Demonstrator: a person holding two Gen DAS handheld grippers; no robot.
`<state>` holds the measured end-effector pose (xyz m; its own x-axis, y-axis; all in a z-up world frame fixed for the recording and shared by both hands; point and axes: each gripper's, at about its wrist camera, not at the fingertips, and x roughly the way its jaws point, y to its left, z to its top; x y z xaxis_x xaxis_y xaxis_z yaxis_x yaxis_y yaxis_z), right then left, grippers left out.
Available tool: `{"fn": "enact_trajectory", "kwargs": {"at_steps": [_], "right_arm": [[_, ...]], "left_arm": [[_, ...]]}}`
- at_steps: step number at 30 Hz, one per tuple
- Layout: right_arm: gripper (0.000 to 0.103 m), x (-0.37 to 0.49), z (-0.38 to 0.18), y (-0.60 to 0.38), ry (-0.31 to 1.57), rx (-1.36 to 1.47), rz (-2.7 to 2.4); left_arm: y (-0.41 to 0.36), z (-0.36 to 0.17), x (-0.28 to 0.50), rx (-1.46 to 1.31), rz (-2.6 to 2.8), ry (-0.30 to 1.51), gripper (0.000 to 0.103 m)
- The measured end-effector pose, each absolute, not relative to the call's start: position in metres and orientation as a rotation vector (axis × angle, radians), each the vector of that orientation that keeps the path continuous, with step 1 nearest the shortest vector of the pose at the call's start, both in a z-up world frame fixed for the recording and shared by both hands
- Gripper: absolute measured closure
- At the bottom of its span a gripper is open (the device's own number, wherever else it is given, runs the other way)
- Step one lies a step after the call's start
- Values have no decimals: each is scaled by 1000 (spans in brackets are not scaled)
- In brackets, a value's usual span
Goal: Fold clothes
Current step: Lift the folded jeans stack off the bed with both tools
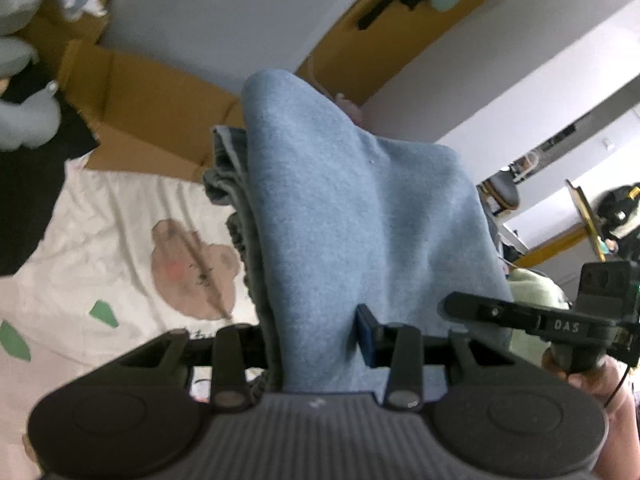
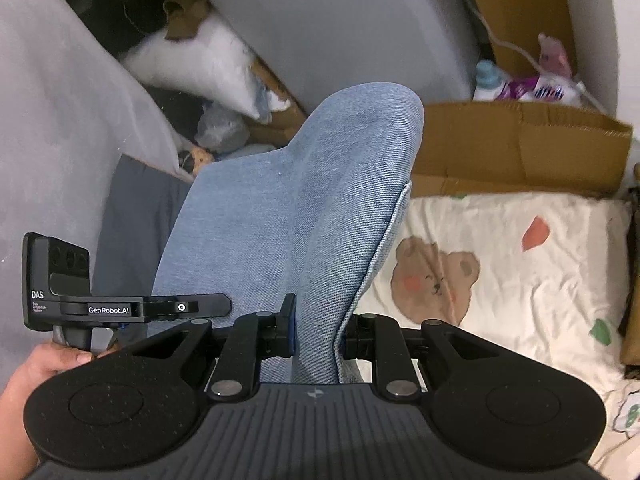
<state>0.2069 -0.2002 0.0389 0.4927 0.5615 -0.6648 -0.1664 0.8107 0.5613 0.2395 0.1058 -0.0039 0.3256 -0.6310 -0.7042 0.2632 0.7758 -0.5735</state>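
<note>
A pair of light blue denim jeans hangs bunched and lifted above the bed. My left gripper is shut on a thick fold of it, and the cloth fills the gap between the pads. The elastic waistband shows at the fold's left edge. In the right wrist view the same jeans rise in a hump, with my right gripper shut on a narrower fold. Each gripper appears in the other's view, held by a hand: the right gripper and the left gripper.
Below lies a white bedsheet printed with bears. Open cardboard boxes stand along the bed's far edge against a grey wall. A white pillow and a dark garment lie at the sides.
</note>
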Motion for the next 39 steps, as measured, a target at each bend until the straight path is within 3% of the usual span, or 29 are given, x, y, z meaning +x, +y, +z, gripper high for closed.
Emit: {"fn": "enact_trajectory", "kwargs": {"at_steps": [16,39], "right_arm": [[84,195,112,-305,879,495,307],[84,213,40,-455,911,544,234]], "left_arm": [[-15,48,270,-293,-744,1084,62],[-178,-10,290,-248,-732,1152,63]]}}
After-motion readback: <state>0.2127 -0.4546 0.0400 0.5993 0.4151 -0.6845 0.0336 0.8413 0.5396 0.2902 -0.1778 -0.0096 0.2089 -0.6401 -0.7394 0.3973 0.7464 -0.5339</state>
